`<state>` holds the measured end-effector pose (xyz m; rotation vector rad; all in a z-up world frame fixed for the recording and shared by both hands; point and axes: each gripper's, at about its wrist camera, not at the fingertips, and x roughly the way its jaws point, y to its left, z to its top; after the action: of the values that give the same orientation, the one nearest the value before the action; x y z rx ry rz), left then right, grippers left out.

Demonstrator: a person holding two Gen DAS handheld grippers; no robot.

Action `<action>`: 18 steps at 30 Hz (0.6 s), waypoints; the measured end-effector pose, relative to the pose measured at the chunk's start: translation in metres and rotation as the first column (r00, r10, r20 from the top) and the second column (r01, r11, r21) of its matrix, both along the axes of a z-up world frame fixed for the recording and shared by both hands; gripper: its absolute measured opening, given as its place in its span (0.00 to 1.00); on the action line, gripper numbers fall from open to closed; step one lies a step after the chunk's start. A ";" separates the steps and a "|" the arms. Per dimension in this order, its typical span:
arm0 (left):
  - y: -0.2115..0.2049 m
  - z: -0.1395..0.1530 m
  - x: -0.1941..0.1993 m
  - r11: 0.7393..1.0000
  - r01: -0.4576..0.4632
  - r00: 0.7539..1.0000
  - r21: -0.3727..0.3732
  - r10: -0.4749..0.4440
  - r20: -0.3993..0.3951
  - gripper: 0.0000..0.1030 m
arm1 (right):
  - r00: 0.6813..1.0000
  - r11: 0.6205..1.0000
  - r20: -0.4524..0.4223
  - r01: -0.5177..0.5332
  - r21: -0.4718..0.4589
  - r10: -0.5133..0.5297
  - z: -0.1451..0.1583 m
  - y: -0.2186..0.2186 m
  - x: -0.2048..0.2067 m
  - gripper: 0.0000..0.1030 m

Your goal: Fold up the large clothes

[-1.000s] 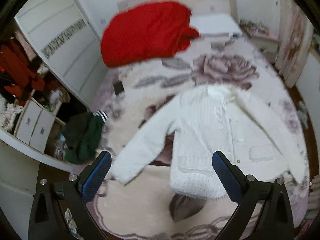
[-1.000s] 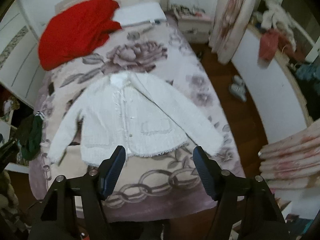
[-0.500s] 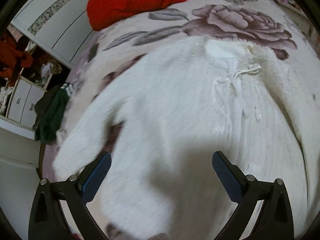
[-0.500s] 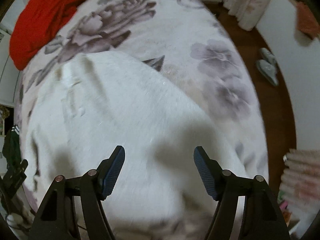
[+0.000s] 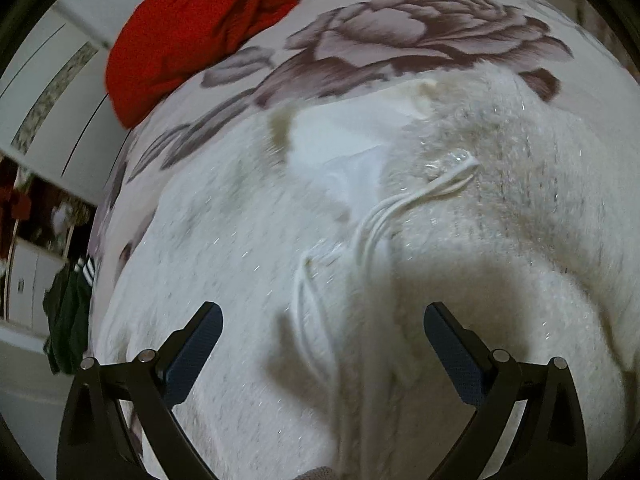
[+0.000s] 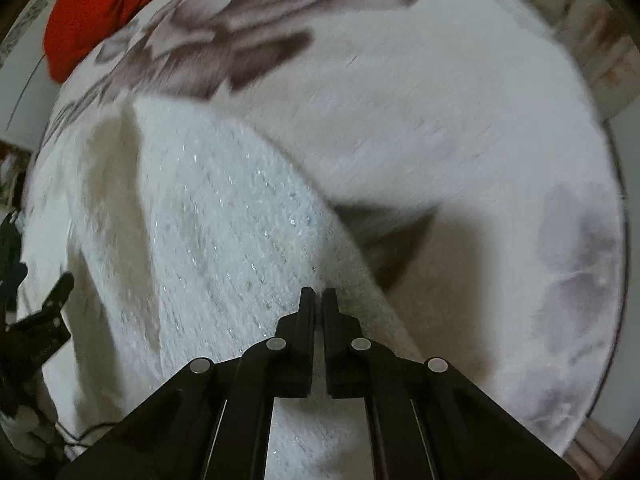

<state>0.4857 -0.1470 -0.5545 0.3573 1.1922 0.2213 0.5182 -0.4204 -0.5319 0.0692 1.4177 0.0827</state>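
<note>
A fluffy white cardigan (image 5: 500, 208) lies spread face up on the floral bedspread (image 5: 420, 36), its white tie cords (image 5: 400, 204) trailing down from the neckline. My left gripper (image 5: 320, 320) hangs open close above the chest of the cardigan, below the cords, with nothing between its blue pads. In the right wrist view the knit of the cardigan (image 6: 208, 220) fills the left half. My right gripper (image 6: 318, 294) points straight down with its jaws shut, their tips pinching the cardigan's right-hand edge. A black part of the left gripper (image 6: 48, 312) shows at the left rim.
A red garment (image 5: 208, 28) is heaped at the head of the bed, also in the right wrist view as a red garment (image 6: 92, 8). A dark green garment (image 5: 68, 320) hangs off the bed's left side beside white drawers. A white wardrobe (image 5: 52, 92) stands on the left.
Both grippers have dropped from high above the bed to just over the cardigan. The right jaws have gone from wide open to shut at the cardigan's edge. The left jaws have stayed open.
</note>
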 end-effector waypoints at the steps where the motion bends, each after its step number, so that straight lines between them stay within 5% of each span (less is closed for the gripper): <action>1: -0.004 -0.001 0.003 1.000 0.016 1.000 0.009 -0.016 -0.005 1.00 | 0.999 0.999 0.025 0.034 -0.022 -0.033 0.009 -0.010 0.007 0.03; 7: -0.016 -0.005 0.029 0.998 0.055 0.998 0.012 -0.054 -0.032 1.00 | 0.979 0.955 0.134 0.181 -0.234 -0.152 0.028 -0.069 0.062 0.00; 11: -0.023 0.002 0.028 0.997 0.078 0.997 -0.018 -0.078 -0.019 1.00 | 0.963 0.969 -0.114 0.247 0.027 -0.242 0.009 -0.107 0.078 0.00; 13: -0.027 0.005 0.024 0.995 0.101 0.995 -0.023 -0.101 -0.016 1.00 | 0.969 0.977 -0.158 0.201 0.064 -0.189 0.019 -0.109 0.051 0.15; 15: -0.029 0.005 0.018 0.994 0.106 0.994 -0.033 -0.107 -0.024 1.00 | 0.961 0.969 -0.194 0.222 0.106 -0.198 0.027 -0.124 0.002 0.61; 18: -0.026 0.006 0.005 0.994 0.091 0.995 -0.061 -0.093 -0.043 1.00 | 0.918 0.939 -0.278 0.324 0.118 -0.282 0.021 -0.150 -0.081 0.67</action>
<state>0.4910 -0.1734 -0.5482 0.3659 1.2218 0.0980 0.4372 -0.5708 -0.5108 0.4496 1.6413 -0.0722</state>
